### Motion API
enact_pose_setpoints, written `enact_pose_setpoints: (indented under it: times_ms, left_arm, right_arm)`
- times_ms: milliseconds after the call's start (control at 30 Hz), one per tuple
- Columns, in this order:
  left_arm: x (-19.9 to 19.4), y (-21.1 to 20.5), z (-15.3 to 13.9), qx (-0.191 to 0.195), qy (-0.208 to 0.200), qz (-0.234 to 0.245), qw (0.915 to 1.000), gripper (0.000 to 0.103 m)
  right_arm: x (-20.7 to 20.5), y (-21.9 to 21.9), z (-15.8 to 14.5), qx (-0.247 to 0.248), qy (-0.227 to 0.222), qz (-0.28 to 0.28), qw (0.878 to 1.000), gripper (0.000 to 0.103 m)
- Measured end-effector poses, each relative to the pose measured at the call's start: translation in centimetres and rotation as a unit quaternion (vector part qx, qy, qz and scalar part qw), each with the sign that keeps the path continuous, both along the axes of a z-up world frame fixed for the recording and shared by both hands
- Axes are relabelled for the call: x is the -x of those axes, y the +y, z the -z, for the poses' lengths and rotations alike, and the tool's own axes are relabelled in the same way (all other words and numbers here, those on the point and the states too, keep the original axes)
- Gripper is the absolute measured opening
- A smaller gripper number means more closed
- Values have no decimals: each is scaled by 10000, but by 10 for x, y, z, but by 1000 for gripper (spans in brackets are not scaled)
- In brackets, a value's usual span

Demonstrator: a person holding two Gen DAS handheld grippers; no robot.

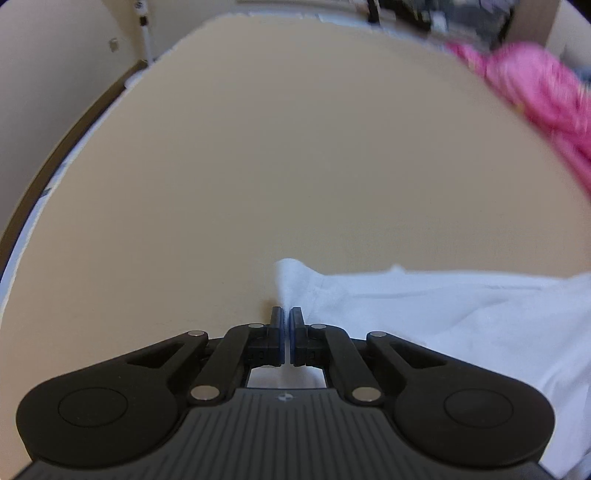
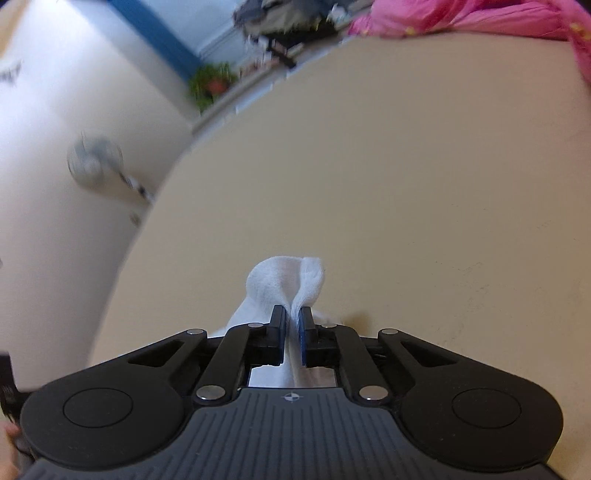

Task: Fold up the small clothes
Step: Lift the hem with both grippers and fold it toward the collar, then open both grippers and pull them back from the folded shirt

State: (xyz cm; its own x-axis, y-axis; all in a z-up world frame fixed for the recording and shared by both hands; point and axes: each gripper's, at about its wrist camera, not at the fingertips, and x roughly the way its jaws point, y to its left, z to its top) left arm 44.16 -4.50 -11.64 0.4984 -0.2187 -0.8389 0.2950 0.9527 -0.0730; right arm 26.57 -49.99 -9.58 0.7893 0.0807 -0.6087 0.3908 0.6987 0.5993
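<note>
A white garment [image 1: 424, 314] lies spread on the beige table [image 1: 277, 166], filling the lower right of the left wrist view. My left gripper [image 1: 286, 312] is shut on its near left corner, and a thin edge of cloth runs up from between the pads. In the right wrist view my right gripper [image 2: 292, 312] is shut on a bunched fold of the same white fabric [image 2: 284, 280], which puffs up just past the fingertips. White cloth also shows under both grippers' bodies.
A pink garment [image 1: 535, 85] sits blurred at the far right of the table, and appears as pink cloth [image 2: 480, 18] at the top of the right wrist view. The table edge [image 2: 162, 192] curves along the left. A green plant [image 2: 210, 83] stands beyond it.
</note>
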Motion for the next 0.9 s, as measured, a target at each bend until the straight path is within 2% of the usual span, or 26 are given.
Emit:
enact_pose_setpoints:
  times_ms: [67,133,200,267,300,367,400,433,467,500,533,567,700,800,900]
  left_arm:
    - [-1,18,-8,223,-33,-186,9996,2]
    - [-9,28,-6,179,23,-347,9992,2]
    - [-18,30,-1,74,160,-515,9985,0]
    - [-27,24,7,-410,106,-764,9962,0]
    - [-32,25,10,-499,207,-830,9951,1]
    - [-39,28,18,-447,607,-891,9932,9]
    - [-37,31,18,-331,727,-894,9928,10]
    - [-32,34,14,-177,727,-857,9935,14]
    - [-22,38,8,-29,655,-757,9950,26]
    - [-10,42,1,58,559,-641,9964,34]
    - [5,47,-6,140,441,-509,9976,49]
    - [22,53,-12,230,323,-376,9985,59]
    - [88,61,-20,396,187,161,9989,60]
    - [125,57,-14,83,-52,549,9984,60]
    - [145,39,1,-349,-342,1015,9936,57]
  right_arm:
    - [9,-11,-3,-191,-99,310,9993,6]
    - [8,-18,4,-330,-72,508,9981,6]
    - [-1,-19,16,-289,134,548,9980,6]
    - [-13,-15,26,-114,418,573,9974,6]
    - [-20,-13,34,-56,614,564,9965,10]
    - [-30,-15,50,-138,1104,629,9918,18]
    - [-30,-16,53,-206,1272,692,9892,36]
    - [-25,-15,51,-261,1250,779,9888,44]
    - [-14,-13,43,-247,1025,824,9910,50]
    - [-2,-7,32,-178,834,745,9936,51]
    - [12,-2,21,-38,692,572,9960,52]
    - [25,4,11,118,627,429,9970,52]
    - [79,42,-12,647,599,-361,9954,52]
    - [112,72,-13,930,861,-764,9890,52]
    - [130,94,-2,829,1081,-808,9874,52]
